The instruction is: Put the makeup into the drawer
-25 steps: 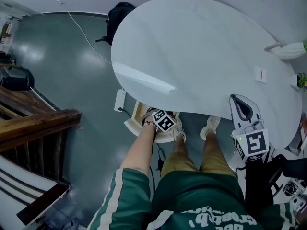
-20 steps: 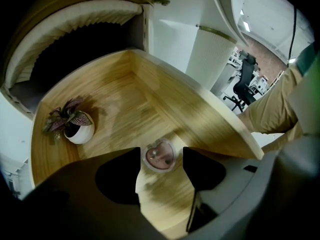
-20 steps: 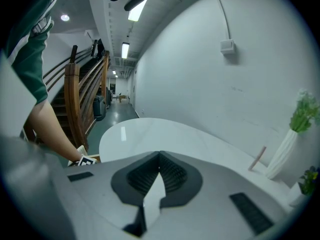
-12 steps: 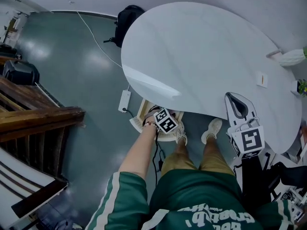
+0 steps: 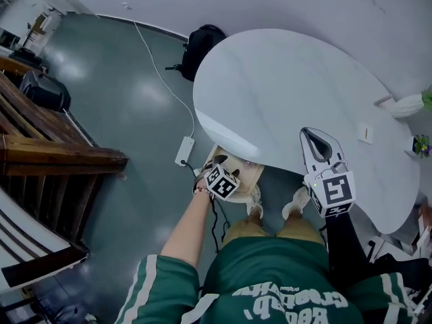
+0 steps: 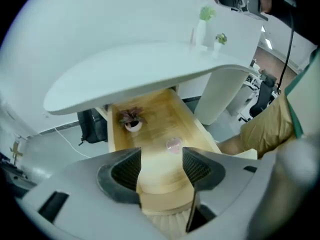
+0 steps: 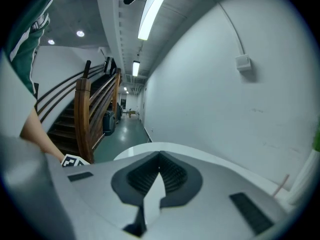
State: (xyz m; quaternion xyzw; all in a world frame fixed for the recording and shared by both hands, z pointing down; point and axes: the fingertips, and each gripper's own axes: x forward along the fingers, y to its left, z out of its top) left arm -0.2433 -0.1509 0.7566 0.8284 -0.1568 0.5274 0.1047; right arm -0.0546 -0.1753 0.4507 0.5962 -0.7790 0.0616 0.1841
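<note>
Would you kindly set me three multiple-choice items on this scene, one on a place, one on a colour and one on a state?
1. Where does the pink makeup item lie?
A. on the tabletop
B. in the open wooden drawer
C. on the floor

2. What colour is the backpack?
A. black
B. red
C. yellow

3. How do the jaws of the right gripper stand?
A. wide apart
B. together, with nothing between them
C. closed on a bottle

Answers:
1 B: it rests on the drawer's wooden bottom, near the potted plant.
2 A: it shows dark black against the grey floor.
3 B: the two pads meet in the right gripper view.
</note>
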